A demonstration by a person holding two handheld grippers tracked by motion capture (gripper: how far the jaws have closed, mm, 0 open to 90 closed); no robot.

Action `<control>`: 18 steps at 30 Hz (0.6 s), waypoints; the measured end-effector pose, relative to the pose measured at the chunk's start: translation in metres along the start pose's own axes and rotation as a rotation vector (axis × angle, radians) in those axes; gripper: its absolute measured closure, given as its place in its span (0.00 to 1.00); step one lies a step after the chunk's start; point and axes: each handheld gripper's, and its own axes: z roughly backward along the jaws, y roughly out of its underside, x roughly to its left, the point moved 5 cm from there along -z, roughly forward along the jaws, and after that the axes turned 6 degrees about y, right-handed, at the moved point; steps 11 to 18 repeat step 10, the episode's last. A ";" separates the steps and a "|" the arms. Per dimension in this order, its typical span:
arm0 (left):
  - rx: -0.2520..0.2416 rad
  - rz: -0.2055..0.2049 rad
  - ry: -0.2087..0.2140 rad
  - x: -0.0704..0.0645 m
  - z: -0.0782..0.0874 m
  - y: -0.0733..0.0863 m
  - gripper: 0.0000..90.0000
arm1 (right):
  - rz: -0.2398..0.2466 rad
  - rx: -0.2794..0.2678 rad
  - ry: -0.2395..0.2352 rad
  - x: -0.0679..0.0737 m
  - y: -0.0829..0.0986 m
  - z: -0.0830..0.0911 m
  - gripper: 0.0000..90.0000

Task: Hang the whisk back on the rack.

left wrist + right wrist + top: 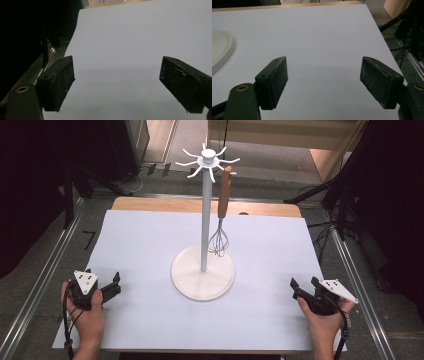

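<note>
While both tools rest low at the near corners, the scene reads left to right:

Left gripper: black two-jaw left gripper [114,285] with a grey three-cornered plate, held in the person's left hand [86,312] at the lower left of the high view; jaws spread wide with bare sheet between them, pinching nothing, as the left gripper view [117,85] confirms.

Stand: white metal stand with a round base [202,272], a thin upright pole and curled hooks at its crown, at the middle of the frame, well apart from both grippers.

Whisk: wire whisk with a brown wooden handle [222,213] hanging upright from a hook, just right of the pole, its wire head above the base; far from either gripper's fingers, in the upper centre.

Right gripper: black two-jaw right gripper [303,284] in the person's right hand [324,320] at the lower right; jaws spread apart and empty in the right gripper view [323,82], the base's rim at that frame's left edge.

Surface: pale white sheet [145,245] covering a wooden table [150,204], whose far edge shows bare.

Room: grey floor with cables, metal rails at both sides, dark surroundings.
</note>
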 end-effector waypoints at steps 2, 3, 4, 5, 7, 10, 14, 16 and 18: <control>0.000 0.000 0.000 0.000 0.000 0.000 0.15 | -0.008 0.002 0.006 -0.004 0.003 -0.001 0.25; 0.000 0.000 0.000 0.000 0.000 0.000 0.15 | -0.013 0.007 0.011 -0.006 0.004 -0.001 0.25; 0.000 0.000 0.000 0.000 0.000 0.000 0.15 | -0.016 0.007 0.016 -0.008 0.005 -0.001 0.25; 0.000 0.000 0.000 0.000 0.000 0.000 0.15 | -0.018 0.010 0.018 -0.010 0.007 -0.001 0.25; 0.001 0.000 -0.001 0.000 0.000 0.000 0.15 | -0.023 0.011 0.023 -0.013 0.009 -0.002 0.26; 0.000 0.001 0.000 0.000 0.000 0.000 0.15 | -0.037 0.021 0.027 -0.016 0.013 -0.004 0.26; 0.000 0.001 0.000 0.000 0.000 0.000 0.15 | -0.037 0.021 0.027 -0.016 0.013 -0.004 0.26; 0.000 0.001 0.000 0.000 0.000 0.000 0.15 | -0.037 0.021 0.027 -0.016 0.013 -0.004 0.26; 0.000 0.001 0.000 0.000 0.000 0.000 0.15 | -0.037 0.021 0.027 -0.016 0.013 -0.004 0.26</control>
